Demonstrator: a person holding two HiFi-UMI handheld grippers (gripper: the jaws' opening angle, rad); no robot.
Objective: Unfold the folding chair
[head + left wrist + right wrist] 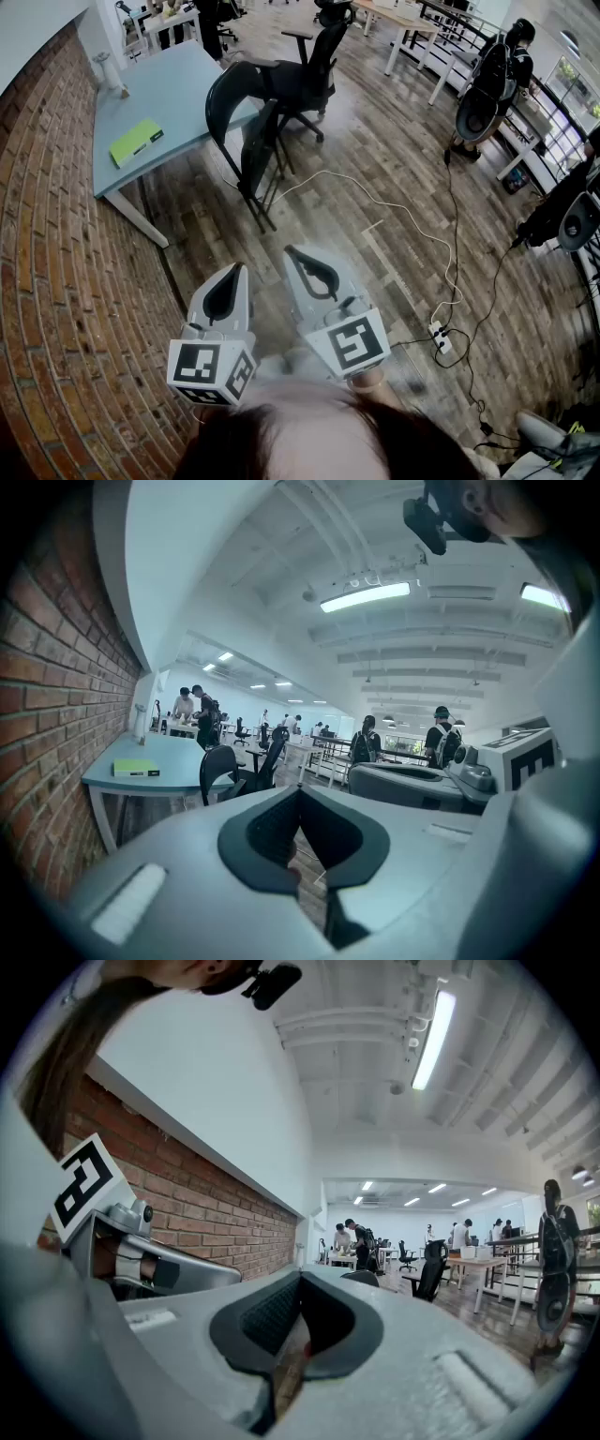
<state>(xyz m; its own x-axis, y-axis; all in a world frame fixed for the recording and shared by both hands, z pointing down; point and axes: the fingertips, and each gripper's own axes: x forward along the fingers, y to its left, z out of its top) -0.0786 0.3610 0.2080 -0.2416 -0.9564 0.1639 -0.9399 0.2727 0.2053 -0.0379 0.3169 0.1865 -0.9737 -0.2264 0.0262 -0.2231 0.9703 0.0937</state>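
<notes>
The black folding chair [251, 141] stands folded and leans against the edge of the light blue table [178, 89], a good way ahead of both grippers. My left gripper [238, 268] and right gripper [290, 250] are held side by side above the wooden floor, pointing toward the chair, both shut with nothing between the jaws. In the left gripper view the chair [217, 765] shows small beyond the shut left gripper [298, 790]. In the right gripper view only the chair's top [361, 1278] peeks over the shut right gripper [302, 1277].
A brick wall [56, 281] runs along the left. A green box [137, 142] lies on the table. A black office chair [314, 66] stands behind the folding chair. A white cable [394, 211] crosses the floor to a power strip [441, 339]. People stand at the right.
</notes>
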